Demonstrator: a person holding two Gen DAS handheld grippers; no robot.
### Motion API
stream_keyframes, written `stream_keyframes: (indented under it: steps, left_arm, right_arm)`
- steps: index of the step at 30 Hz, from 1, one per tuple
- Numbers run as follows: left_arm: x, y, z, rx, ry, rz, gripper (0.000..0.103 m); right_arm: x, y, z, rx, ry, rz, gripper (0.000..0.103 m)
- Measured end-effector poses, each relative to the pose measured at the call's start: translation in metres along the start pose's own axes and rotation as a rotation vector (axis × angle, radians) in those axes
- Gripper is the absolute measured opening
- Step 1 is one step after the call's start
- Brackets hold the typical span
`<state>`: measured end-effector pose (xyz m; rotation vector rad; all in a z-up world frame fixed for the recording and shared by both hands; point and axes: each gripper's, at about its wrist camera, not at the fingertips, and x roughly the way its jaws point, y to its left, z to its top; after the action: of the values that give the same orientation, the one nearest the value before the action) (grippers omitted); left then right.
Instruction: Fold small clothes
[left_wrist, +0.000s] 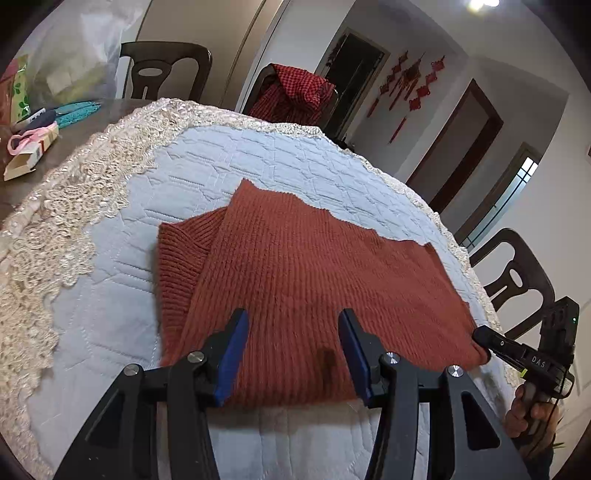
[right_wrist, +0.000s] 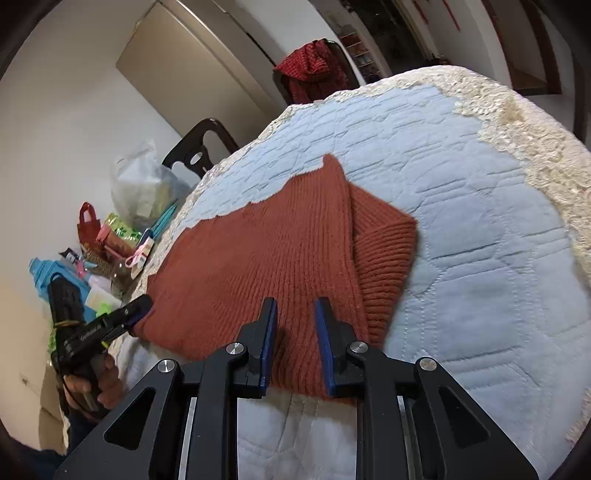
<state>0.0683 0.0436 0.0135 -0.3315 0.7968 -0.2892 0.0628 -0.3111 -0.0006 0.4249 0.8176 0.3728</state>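
A rust-red knitted garment (left_wrist: 295, 273) lies folded flat on a light blue quilted cloth (left_wrist: 258, 158); it also shows in the right wrist view (right_wrist: 280, 254). My left gripper (left_wrist: 293, 321) is open, its blue-padded fingers straddling the garment's near edge. My right gripper (right_wrist: 295, 306) is open with a narrower gap, just over the garment's near edge by the ribbed corner. The right gripper's tip (left_wrist: 484, 338) touches the garment's right corner in the left wrist view. The left gripper (right_wrist: 136, 312) shows at the garment's left corner in the right wrist view.
The quilt has a cream lace border (left_wrist: 55, 206). Clutter lies on the dark table beyond it: a small box (left_wrist: 29, 158), turquoise items (left_wrist: 77, 110), a plastic bag (right_wrist: 144, 184). Dark chairs (left_wrist: 517, 277) stand around; one holds a red checked garment (left_wrist: 295, 92).
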Motion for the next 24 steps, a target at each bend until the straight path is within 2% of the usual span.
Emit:
stream_keyframes:
  steps: [2, 4, 6, 8, 10, 14, 24]
  left_arm:
    - [-0.011, 0.001, -0.001, 0.016, -0.038, 0.016, 0.053]
    - [-0.016, 0.003, -0.002, 0.024, -0.068, 0.066, 0.053]
    - [-0.013, 0.012, -0.001, 0.001, -0.058, 0.088, 0.052]
    - [-0.011, 0.017, -0.009, -0.005, -0.037, 0.077, 0.052]
    - [-0.009, 0.013, -0.016, 0.04, -0.033, 0.123, 0.041]
    - [-0.009, 0.011, -0.018, 0.063, -0.024, 0.162, 0.035]
    - [-0.017, -0.002, -0.022, 0.114, -0.021, 0.25, 0.035]
  right_arm:
    - [-0.007, 0.009, -0.002, -0.041, -0.011, -0.008, 0.022]
    - [-0.01, 0.015, -0.006, -0.064, -0.012, 0.011, 0.022]
    - [-0.007, 0.013, -0.01, -0.064, 0.002, -0.007, 0.022]
    - [0.0, 0.004, -0.014, -0.034, 0.036, -0.038, 0.022]
    - [-0.003, -0.001, -0.017, -0.02, 0.024, -0.02, 0.021]
    - [-0.004, 0.0, -0.018, -0.03, 0.026, -0.029, 0.019]
    - [-0.006, 0.009, -0.019, -0.06, 0.032, -0.066, 0.021]
